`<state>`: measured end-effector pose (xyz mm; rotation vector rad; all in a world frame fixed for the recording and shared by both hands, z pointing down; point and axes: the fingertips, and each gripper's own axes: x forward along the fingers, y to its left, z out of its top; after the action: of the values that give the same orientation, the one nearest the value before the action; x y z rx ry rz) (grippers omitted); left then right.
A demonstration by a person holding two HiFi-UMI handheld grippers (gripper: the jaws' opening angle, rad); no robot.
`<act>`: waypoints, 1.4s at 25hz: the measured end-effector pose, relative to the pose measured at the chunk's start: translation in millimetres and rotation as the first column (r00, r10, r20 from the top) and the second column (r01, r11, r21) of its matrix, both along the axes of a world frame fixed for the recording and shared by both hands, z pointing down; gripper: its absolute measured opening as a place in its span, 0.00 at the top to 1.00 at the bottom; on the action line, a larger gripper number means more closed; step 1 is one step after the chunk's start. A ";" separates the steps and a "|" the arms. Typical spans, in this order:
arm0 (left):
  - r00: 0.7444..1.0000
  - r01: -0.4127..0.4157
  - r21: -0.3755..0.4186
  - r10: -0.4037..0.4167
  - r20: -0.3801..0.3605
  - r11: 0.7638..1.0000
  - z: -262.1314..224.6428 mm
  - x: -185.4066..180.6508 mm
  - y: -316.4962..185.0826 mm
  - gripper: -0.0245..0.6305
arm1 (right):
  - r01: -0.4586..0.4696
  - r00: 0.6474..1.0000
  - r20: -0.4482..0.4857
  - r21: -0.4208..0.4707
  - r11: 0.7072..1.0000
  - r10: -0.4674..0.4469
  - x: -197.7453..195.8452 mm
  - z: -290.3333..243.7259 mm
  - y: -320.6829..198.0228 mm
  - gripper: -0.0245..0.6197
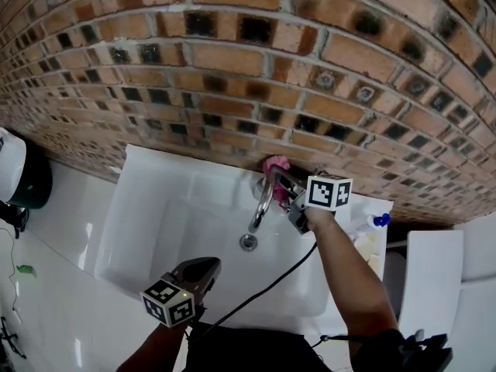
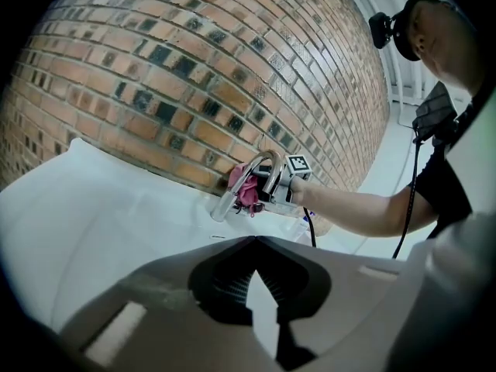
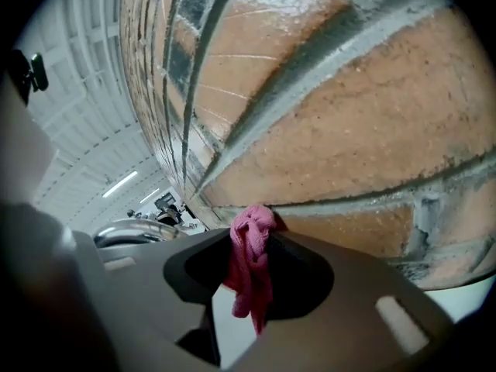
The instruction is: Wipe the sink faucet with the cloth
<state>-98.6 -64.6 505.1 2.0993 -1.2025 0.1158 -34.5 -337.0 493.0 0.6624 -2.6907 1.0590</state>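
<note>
The pink cloth (image 1: 275, 163) is bunched at the back of the faucet (image 1: 265, 200), between the chrome arch and the brick wall (image 1: 232, 68), at the rear edge of the white sink (image 1: 170, 208). The right tool (image 1: 280, 178) is clamped on it. In the right gripper view, the cloth (image 3: 252, 262) hangs as a twisted strip between the closed jaws of that tool (image 3: 249, 240). Its knotted top sits close to the brick, and the rounded faucet (image 3: 132, 231) shows just to the left. From the left gripper view, the cloth (image 2: 247, 186) lies under the curve of the faucet (image 2: 226, 201). The right tool (image 2: 269, 186) reaches in from the right, touching or nearly touching the spout. The spout curves forward and down over the bowl, ending above the drain (image 1: 248, 242). The right tool's marker cube (image 1: 328, 192) faces up, and the forearm behind it runs down toward the person. The left tool (image 1: 211, 265) hangs over the front part of the sink, well apart from the faucet and pointed toward it. In its own view, the jaws of the left tool (image 2: 256, 242) meet at the tips with nothing between them. Its marker cube (image 1: 168, 302) is near the sink's front rim. A black cable (image 1: 263, 289) crosses the bowl from the right tool toward the person. A spray bottle (image 1: 372, 223) with a blue top stands at the sink's right end, near the wall.
</note>
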 end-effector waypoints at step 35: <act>0.995 -0.101 0.075 0.102 -0.005 0.992 -26.5 -3.8 55.6 0.95 | 0.352 0.917 -0.384 0.642 0.681 -0.112 -31.5 -122.9 155.7 0.78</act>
<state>-102.4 -9.0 478.6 2.2239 -1.1099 0.1096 -66.0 -181.3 370.0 0.4914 -2.7211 -0.1895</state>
